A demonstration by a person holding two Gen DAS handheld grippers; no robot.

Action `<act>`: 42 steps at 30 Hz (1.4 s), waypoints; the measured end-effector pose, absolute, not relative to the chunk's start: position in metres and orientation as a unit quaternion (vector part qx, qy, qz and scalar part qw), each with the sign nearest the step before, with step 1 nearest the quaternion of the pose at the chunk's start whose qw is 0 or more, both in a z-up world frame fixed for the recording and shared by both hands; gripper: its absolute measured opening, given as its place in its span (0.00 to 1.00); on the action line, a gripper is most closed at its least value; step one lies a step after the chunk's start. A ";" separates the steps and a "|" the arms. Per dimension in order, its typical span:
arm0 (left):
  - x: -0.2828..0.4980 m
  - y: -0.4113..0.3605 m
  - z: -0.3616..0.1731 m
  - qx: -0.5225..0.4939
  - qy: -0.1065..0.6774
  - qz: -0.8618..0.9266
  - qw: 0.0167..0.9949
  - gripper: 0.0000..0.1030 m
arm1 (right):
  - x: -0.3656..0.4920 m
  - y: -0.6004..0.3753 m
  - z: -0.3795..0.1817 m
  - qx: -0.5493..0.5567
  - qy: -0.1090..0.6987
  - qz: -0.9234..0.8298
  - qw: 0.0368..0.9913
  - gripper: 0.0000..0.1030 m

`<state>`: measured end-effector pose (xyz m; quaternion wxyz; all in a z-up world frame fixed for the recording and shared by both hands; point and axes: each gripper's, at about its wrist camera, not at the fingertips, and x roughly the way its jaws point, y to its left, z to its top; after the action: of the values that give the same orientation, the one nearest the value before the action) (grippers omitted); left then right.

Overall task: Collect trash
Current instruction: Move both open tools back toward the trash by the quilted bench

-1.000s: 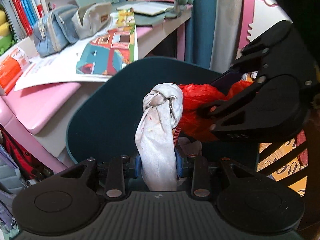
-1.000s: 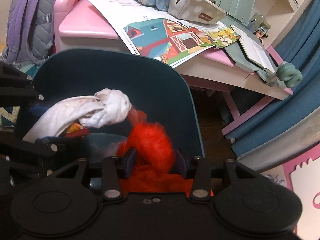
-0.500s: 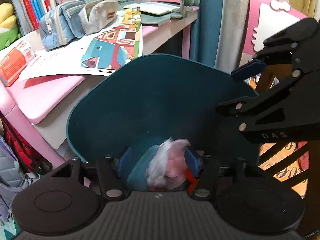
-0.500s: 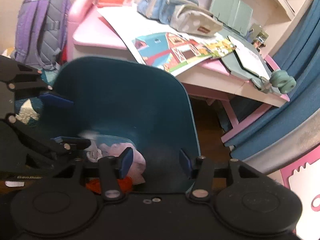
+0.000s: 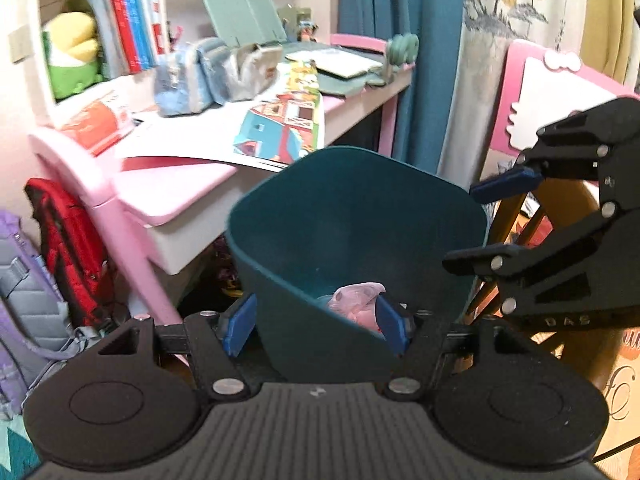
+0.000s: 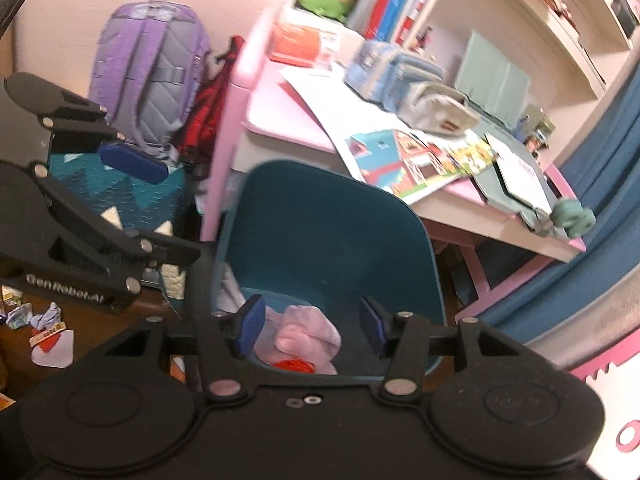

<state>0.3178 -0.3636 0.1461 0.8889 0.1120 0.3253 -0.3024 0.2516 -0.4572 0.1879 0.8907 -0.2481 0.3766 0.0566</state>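
A dark teal bin (image 5: 360, 216) stands by the pink desk; it also shows in the right wrist view (image 6: 332, 232). A pale pinkish-white crumpled wad (image 5: 356, 304) lies inside it, seen in the right wrist view (image 6: 308, 332) with a red scrap (image 6: 294, 365) beside it. My left gripper (image 5: 316, 328) is open and empty above the bin's near rim. My right gripper (image 6: 310, 326) is open and empty above the bin too. Each gripper shows in the other's view, the right (image 5: 568, 236) and the left (image 6: 80, 184).
The pink desk (image 5: 176, 196) holds paper sheets, pencil cases and books. A purple backpack (image 6: 152, 72) and a red bag (image 6: 208, 116) hang at the desk's left. Small paper scraps (image 6: 44, 328) lie on the wooden floor. A wooden chair (image 5: 532, 216) and blue curtain (image 5: 384, 40) stand right.
Both grippers opened and dropped the white wad and the red scrap into the bin, then pulled back and up from it.
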 end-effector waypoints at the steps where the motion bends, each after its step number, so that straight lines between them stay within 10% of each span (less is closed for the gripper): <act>1: 0.313 -0.357 0.149 0.111 0.322 -0.300 0.891 0.63 | 0.247 -0.451 0.189 -0.251 0.373 0.060 0.891 0.50; 15: 0.241 -0.225 0.161 0.068 0.293 -0.246 0.921 0.64 | 0.194 -0.344 0.184 -0.228 0.314 0.166 0.907 0.50; 42: 0.176 0.058 0.013 -0.024 0.309 -0.024 0.950 0.82 | 0.213 -0.116 -0.012 -0.155 0.369 0.359 0.843 0.54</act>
<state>0.1764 0.0581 0.0134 0.9503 -0.0239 0.3094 -0.0243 0.2131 -0.1163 -0.0122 0.8435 -0.1547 0.3686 0.3588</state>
